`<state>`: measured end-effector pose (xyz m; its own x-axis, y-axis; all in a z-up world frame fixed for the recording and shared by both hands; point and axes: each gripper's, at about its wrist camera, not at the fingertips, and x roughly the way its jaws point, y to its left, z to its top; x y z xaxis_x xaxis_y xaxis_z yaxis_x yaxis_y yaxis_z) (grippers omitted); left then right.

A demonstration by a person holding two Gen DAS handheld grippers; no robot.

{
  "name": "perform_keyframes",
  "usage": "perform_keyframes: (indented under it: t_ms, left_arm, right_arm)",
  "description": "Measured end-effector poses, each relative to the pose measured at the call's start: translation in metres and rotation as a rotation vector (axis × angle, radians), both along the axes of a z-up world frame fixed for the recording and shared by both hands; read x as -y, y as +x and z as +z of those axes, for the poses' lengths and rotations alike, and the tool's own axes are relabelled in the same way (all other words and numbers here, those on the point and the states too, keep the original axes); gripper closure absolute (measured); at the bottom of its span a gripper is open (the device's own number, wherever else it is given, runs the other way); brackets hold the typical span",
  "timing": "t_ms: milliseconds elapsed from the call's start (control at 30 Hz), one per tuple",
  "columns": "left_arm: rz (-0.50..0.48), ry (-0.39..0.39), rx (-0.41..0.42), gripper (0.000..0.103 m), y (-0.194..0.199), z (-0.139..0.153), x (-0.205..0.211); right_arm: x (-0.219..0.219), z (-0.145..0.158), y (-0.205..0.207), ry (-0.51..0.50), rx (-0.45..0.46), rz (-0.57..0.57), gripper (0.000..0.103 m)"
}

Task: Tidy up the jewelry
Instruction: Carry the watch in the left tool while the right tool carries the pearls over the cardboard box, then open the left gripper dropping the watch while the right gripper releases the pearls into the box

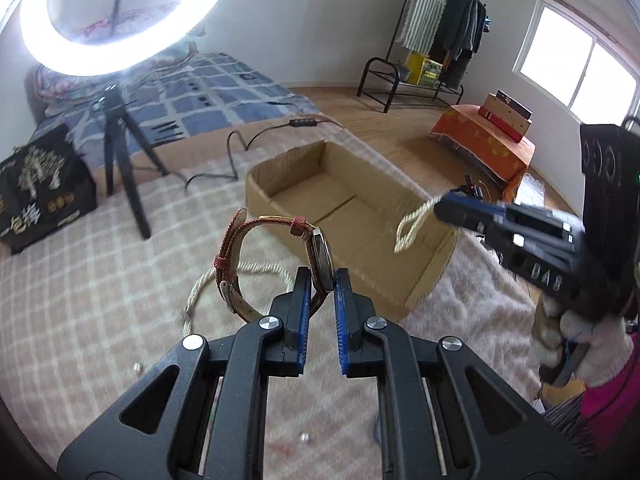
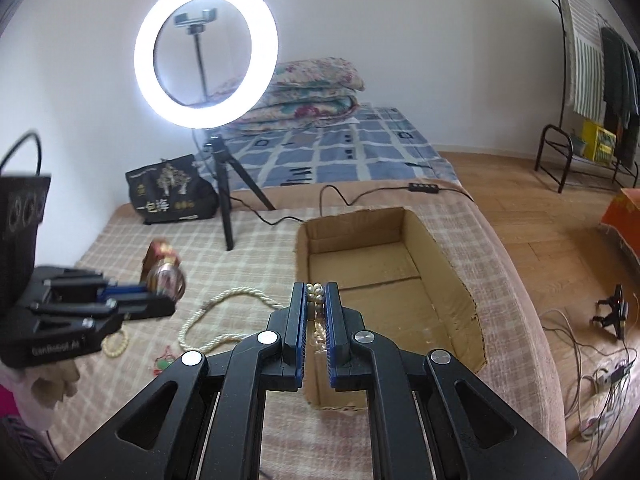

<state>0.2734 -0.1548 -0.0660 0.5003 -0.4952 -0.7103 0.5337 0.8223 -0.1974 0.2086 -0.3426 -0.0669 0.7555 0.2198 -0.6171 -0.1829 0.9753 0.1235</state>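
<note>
Left hand-held gripper (image 1: 323, 280) pinches a watch (image 1: 322, 258), right hand-held gripper (image 2: 316, 294) pinches pearls (image 2: 315, 292), near the cardboard box (image 2: 460, 280).

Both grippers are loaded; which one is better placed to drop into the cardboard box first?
Right, probably. The right gripper holds the pearl strand at the cardboard box rim; the left gripper, holding the watch, looks short of it.

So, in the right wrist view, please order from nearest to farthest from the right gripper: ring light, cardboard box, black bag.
From the right gripper:
1. cardboard box, just ahead, slightly right.
2. black bag, far left, on the blanket.
3. ring light, high, left, by the wall.
</note>
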Motion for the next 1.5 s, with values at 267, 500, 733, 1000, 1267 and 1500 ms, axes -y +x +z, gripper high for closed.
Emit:
perform_keyframes:
  t_ms: [267,500,733,1000,1267,1500]
  left_arm:
    - [-0.025,-0.002,-0.011,0.093,0.061,-0.001,0.054]
    - [-0.026,0.016,-0.050,0.093,0.098,-0.020,0.086]
    - [-0.010,0.024,-0.088,0.093,0.116,-0.034,0.096]
    - [-0.018,0.031,-0.071,0.066,0.117,-0.029,0.108]
    - [0.004,0.039,-0.017,0.049,0.114,-0.013,0.105]
    - [0.034,0.042,-0.004,0.049,0.108,-0.003,0.092]
  right_arm:
    - [0.009,-0.017,0.012,0.016,-0.062,-0.031,0.096]
    - [0.010,-0.028,0.019,0.031,-0.105,-0.035,0.096]
    - [0.010,-0.033,0.019,0.026,-0.120,-0.043,0.096]
    - [0.017,-0.030,0.015,0.016,-0.114,-0.092,0.073]
    - [0.017,-0.024,0.010,-0.063,-0.081,-0.167,0.024]
    - [0.012,-0.021,0.005,-0.107,-0.077,-0.172,0.024]
